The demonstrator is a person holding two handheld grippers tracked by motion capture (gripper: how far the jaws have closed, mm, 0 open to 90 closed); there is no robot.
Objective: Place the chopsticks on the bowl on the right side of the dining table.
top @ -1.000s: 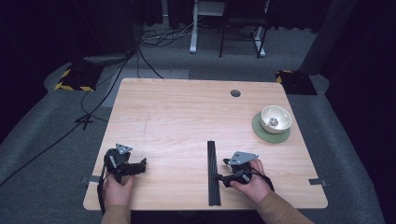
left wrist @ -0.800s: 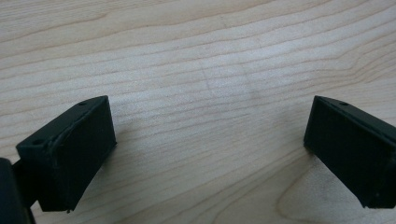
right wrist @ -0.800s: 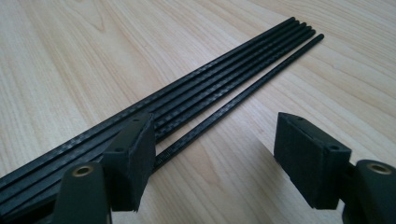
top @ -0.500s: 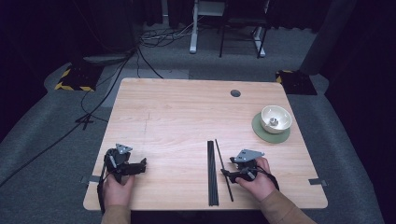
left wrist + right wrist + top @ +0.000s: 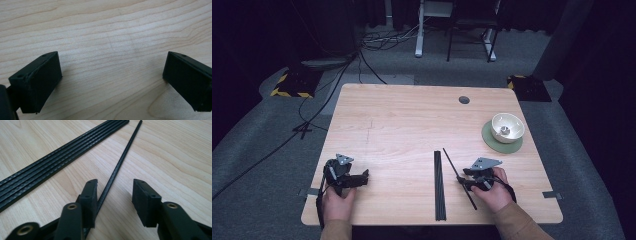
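1. Black carbon-weave rod (image 5: 459,178), thin, lay loose on desk (image 5: 402,125), slanted, its far end near top of rod bundle (image 5: 440,186), near end angled off toward person's right hand.
2. Right tool (image 5: 460,181) low over desk, tips at the single rod. Right gripper view: rod (image 5: 117,166) ran between the two jaws, touching or just beside inner face of the left-hand jaw in that view; clear gap to the other jaw. Jaws had just been closing w/ rod between them; not clamped on it yet, so tool read as partly open.
3. Rod bundle (image 5: 57,155) = several black rods side by side, flat strip, lengthwise away from person, just left of single rod in high view. Rod and bundle close at far ends, apart at near ends.
4. Left tool (image 5: 362,177) near desk's front left corner, held in left hand (image 5: 337,200), well apart from rods. Left gripper view: both jaws stood wide, bare wood grain between them, nothing held.
5. Right hand (image 5: 492,192) wrapped around right tool body; grey three-cornered plate on top of each tool.
6. White bowl (image 5: 507,127) sat on green round mat (image 5: 496,143) at desk's right side, well apart from both tools. Small item inside bowl, too small to tell.
7. Dark round grommet (image 5: 464,100) near desk's far edge.
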